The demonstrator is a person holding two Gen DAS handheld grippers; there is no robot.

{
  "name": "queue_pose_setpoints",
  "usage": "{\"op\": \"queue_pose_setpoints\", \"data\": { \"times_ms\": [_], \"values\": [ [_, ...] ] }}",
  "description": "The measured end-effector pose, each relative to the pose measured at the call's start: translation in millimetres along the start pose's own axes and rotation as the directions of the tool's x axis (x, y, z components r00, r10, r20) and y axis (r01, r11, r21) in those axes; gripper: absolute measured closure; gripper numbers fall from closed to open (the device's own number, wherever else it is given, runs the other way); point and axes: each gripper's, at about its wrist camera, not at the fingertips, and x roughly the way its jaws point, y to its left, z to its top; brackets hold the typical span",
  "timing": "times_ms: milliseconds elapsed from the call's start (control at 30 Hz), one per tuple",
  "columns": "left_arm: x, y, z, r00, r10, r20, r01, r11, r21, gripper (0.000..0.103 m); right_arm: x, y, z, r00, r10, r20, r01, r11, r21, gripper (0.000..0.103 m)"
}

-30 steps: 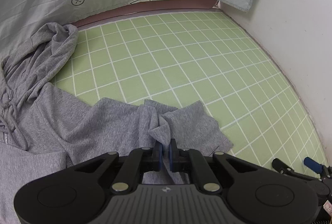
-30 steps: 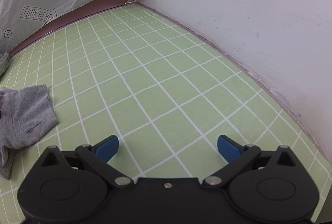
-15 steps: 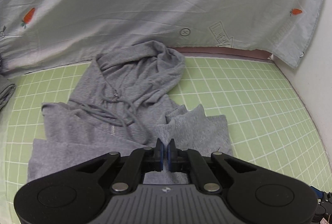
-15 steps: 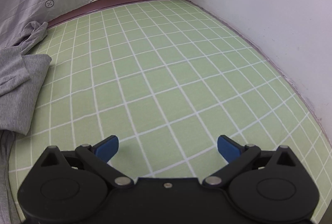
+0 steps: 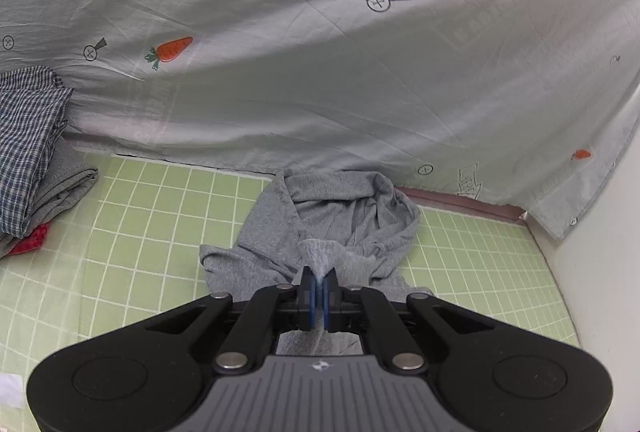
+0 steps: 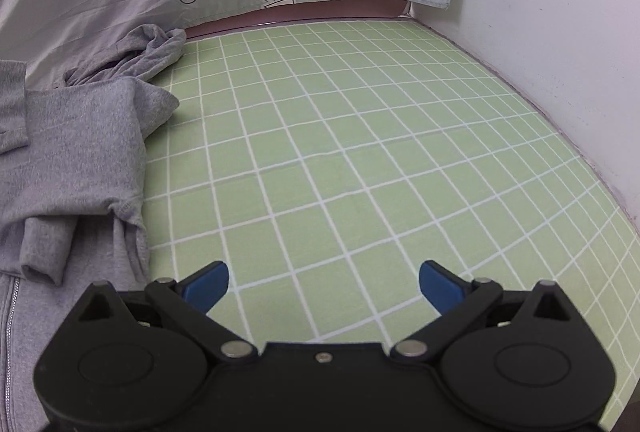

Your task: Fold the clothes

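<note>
Hoodie (image 5: 320, 228) in grey lies on the green grid mat (image 5: 140, 216), its hood against the pale carrot-print sheet (image 5: 320, 52) hung behind; a white wall (image 6: 540, 12) bounds the mat. Folded checked clothes (image 5: 28, 144) are cut off at the edge. The left gripper (image 5: 319, 290) pinches hoodie fabric; the right gripper (image 6: 323, 278) gapes over bare mat.

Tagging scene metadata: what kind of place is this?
Probably a staged clothes-folding station indoors, not a lived-in room: a green grid mat, a printed sheet hung as backdrop, a grey hoodie and a stack of clothes.
</note>
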Motion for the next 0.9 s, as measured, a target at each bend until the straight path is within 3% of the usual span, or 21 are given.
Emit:
{"op": "queue_pose_setpoints", "data": {
  "times_ms": [133, 267, 333, 367, 433, 467, 633, 667, 800, 900],
  "values": [
    [-9.0, 45.9, 11.3, 0.999, -0.008, 0.04, 0.011, 0.997, -0.075, 0.099, -0.1, 36.4, 3.5, 1.0, 0.001, -0.003, -0.001, 0.998, -0.069, 0.0],
    [5.7, 112.0, 6.6, 0.993, 0.122, 0.002, -0.12, 0.979, -0.163, 0.099, -9.6, 65.7, 10.3, 0.999, -0.012, 0.039, 0.02, 0.977, -0.211, 0.0],
    [18.0, 146.9, -2.0, 0.974, 0.22, -0.05, -0.226, 0.954, -0.2, 0.097, -11.2, 73.6, 14.0, 0.999, 0.0, 0.037, 0.01, 0.969, -0.248, 0.0],
    [21.9, 158.7, -7.7, 0.961, 0.267, -0.073, -0.277, 0.938, -0.207, 0.091, -10.6, 76.6, 15.2, 0.999, 0.002, 0.033, 0.007, 0.965, -0.262, 0.0],
    [26.7, 179.4, -22.0, 0.921, 0.371, -0.119, -0.388, 0.896, -0.215, 0.09, -7.3, 83.1, 17.2, 1.0, 0.0, 0.018, 0.005, 0.956, -0.293, 0.0],
    [26.0, 183.8, -27.8, 0.911, 0.39, -0.13, -0.41, 0.887, -0.214, 0.086, -5.7, 86.7, 19.0, 1.0, 0.001, 0.012, 0.003, 0.953, -0.304, 0.0],
    [22.3, 176.3, -56.2, 0.926, 0.35, -0.145, -0.372, 0.91, -0.182, 0.062, -2.8, 102.5, 29.7, 0.999, 0.033, 0.012, -0.026, 0.936, -0.351, 0.0],
    [25.4, 169.8, -59.6, 0.929, 0.338, -0.148, -0.359, 0.92, -0.156, 0.055, -0.9, 105.8, 31.6, 0.999, 0.039, 0.009, -0.033, 0.933, -0.359, 0.0],
    [45.3, 137.7, -69.8, 0.947, 0.276, -0.162, -0.282, 0.959, -0.016, 0.051, 7.6, 116.1, 36.7, 0.999, 0.047, -0.004, -0.046, 0.924, -0.379, 0.0],
    [61.2, 113.7, -74.7, 0.962, 0.218, -0.165, -0.207, 0.975, 0.079, 0.037, 12.8, 119.4, 40.9, 0.998, 0.057, -0.011, -0.057, 0.924, -0.378, 0.0]
  ]
}}
